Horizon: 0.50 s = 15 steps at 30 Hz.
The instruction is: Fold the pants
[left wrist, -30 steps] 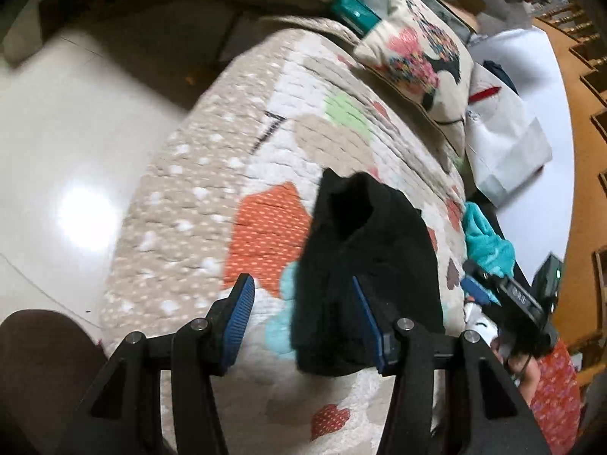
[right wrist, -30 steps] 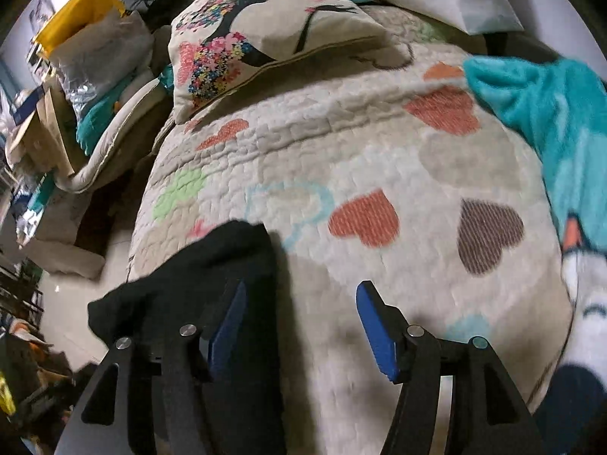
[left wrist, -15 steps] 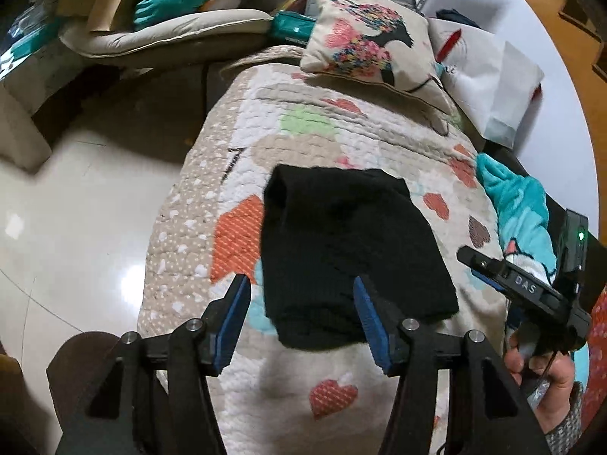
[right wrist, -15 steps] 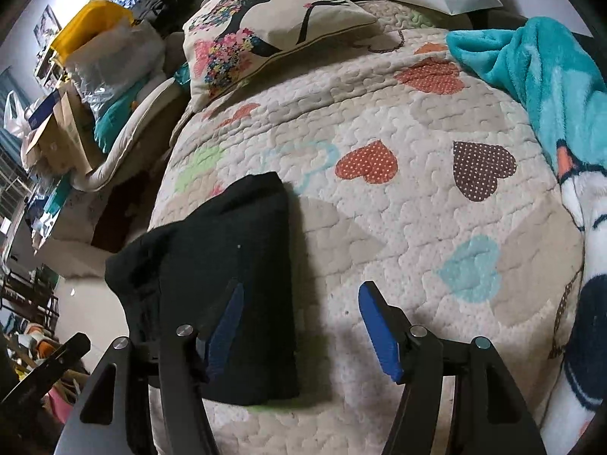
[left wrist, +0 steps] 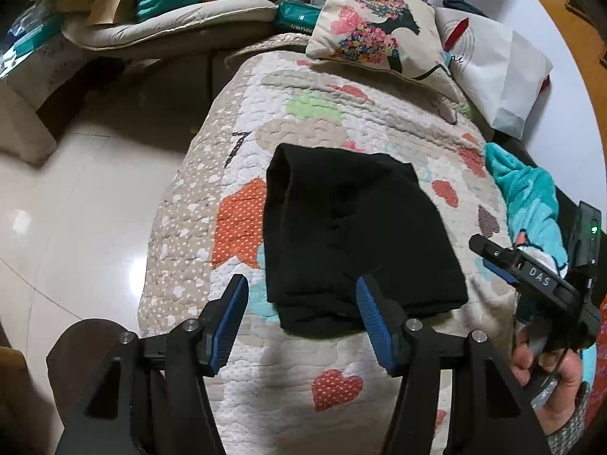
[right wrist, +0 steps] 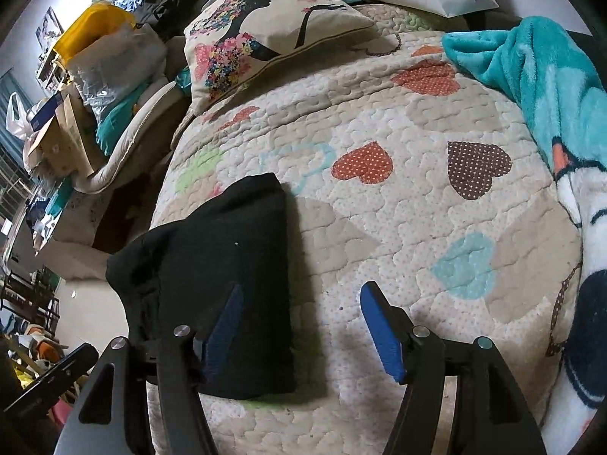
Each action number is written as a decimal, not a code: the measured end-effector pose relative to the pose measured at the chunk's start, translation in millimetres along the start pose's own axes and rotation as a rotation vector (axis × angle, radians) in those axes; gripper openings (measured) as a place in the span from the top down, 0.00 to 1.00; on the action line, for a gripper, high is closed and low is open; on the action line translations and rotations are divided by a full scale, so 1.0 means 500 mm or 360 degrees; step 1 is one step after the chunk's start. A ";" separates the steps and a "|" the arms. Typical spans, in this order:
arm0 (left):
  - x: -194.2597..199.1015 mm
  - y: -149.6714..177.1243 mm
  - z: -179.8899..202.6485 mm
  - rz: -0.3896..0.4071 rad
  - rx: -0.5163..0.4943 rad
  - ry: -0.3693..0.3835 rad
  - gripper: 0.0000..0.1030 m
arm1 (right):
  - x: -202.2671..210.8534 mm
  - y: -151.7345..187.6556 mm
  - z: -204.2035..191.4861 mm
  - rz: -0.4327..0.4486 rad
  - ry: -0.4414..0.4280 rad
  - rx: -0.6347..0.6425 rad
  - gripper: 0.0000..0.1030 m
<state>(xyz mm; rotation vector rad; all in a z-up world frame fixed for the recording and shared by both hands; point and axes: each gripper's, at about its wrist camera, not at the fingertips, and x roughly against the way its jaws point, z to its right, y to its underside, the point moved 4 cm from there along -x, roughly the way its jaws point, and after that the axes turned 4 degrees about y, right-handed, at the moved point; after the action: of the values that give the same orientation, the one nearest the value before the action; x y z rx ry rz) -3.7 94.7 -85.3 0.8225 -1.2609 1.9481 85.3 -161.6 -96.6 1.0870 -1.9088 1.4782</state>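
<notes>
Black folded pants (left wrist: 353, 235) lie free; both grippers gape empty.

pants (left wrist: 353, 235) on quilt (left wrist: 379, 371), pillow (left wrist: 375, 45) behind

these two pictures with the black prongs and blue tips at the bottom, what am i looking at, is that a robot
No robot: a person holds a hand-held two-finger gripper in each hand, and each carries a wide-angle camera looking along its fingers. One picture is from the left gripper, the other from the right gripper. The blue strips are the finger pads.

In the left view you can also see the person's right hand holding the other tool.

Below lies a quilt with hearts. On it sit the black pants, folded into a compact block, with a teal blanket and a printed cushion nearby.

Both grippers are open and hold nothing; their jaws have just been opening.
</notes>
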 end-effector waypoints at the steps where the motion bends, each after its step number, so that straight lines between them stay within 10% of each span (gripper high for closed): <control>1: -0.002 0.000 0.000 -0.0002 -0.0006 -0.0008 0.43 | -0.001 0.001 -0.001 -0.0003 0.0000 0.0002 0.32; 15: -0.042 0.002 0.011 -0.0034 -0.0149 -0.0115 0.43 | -0.041 0.011 -0.005 -0.0068 0.0030 0.0011 0.30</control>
<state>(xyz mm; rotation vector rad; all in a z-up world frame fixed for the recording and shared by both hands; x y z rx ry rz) 8.3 85.0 -100.6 0.8624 -1.3697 1.8422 91.9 -152.8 -114.7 1.1065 -1.8574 1.4674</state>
